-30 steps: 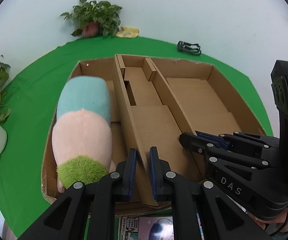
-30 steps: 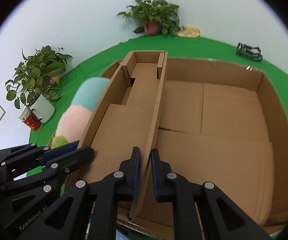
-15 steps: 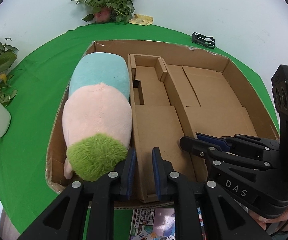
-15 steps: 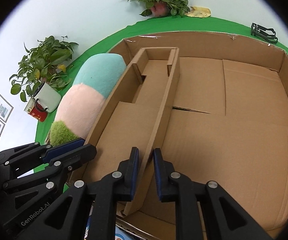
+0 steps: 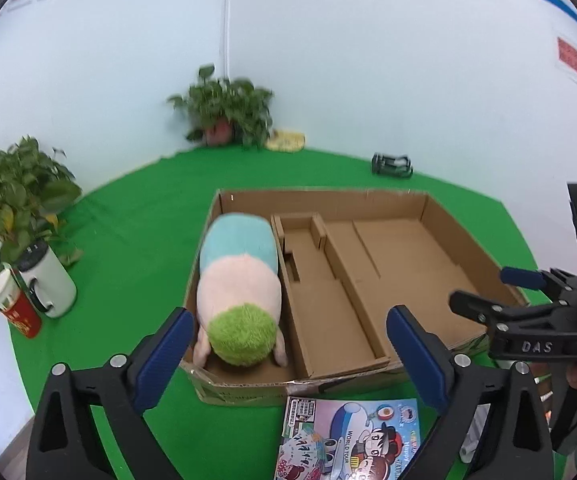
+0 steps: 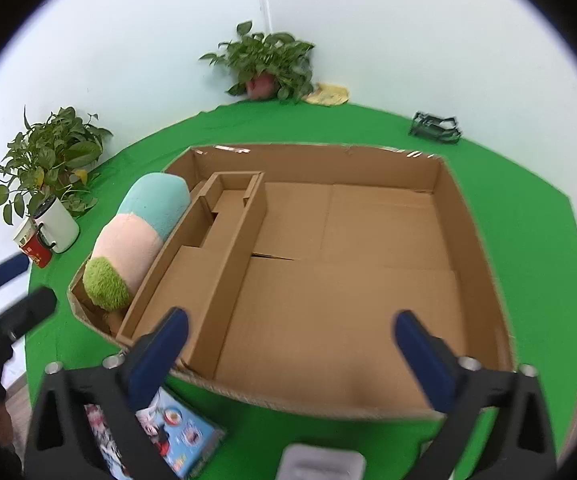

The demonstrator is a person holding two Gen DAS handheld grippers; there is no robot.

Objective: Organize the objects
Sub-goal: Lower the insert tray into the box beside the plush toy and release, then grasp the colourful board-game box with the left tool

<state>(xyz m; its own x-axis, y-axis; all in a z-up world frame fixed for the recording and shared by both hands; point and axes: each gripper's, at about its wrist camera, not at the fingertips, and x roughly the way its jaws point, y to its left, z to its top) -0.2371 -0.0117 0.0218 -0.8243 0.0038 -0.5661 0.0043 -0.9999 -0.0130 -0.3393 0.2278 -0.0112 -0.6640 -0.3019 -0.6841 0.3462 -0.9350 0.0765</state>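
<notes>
A shallow cardboard box (image 5: 472,248) (image 6: 468,216) lies on the green cloth. A narrow cardboard divider tray (image 5: 320,292) (image 6: 204,256) sits inside it. A plush toy (image 5: 238,280) (image 6: 136,240), blue, pink and green, fills the left compartment. My left gripper (image 5: 288,344) is open and empty, held above the box's near edge. My right gripper (image 6: 288,340) is open and empty above the box's near edge; it also shows in the left wrist view (image 5: 528,312). A picture book (image 5: 348,436) (image 6: 176,436) lies in front of the box.
Potted plants stand at the back (image 5: 228,116) (image 6: 268,64) and at the left (image 5: 12,200) (image 6: 48,160). A white mug (image 5: 48,284) and a red cup (image 5: 16,308) stand at the left. A black clip (image 5: 391,165) (image 6: 434,123) lies at the far right. A white object (image 6: 320,462) lies near the book.
Both grippers have let go of the divider walls, opened wide and pulled back and up from the box. The divider tray now rests in the box beside the plush toy.
</notes>
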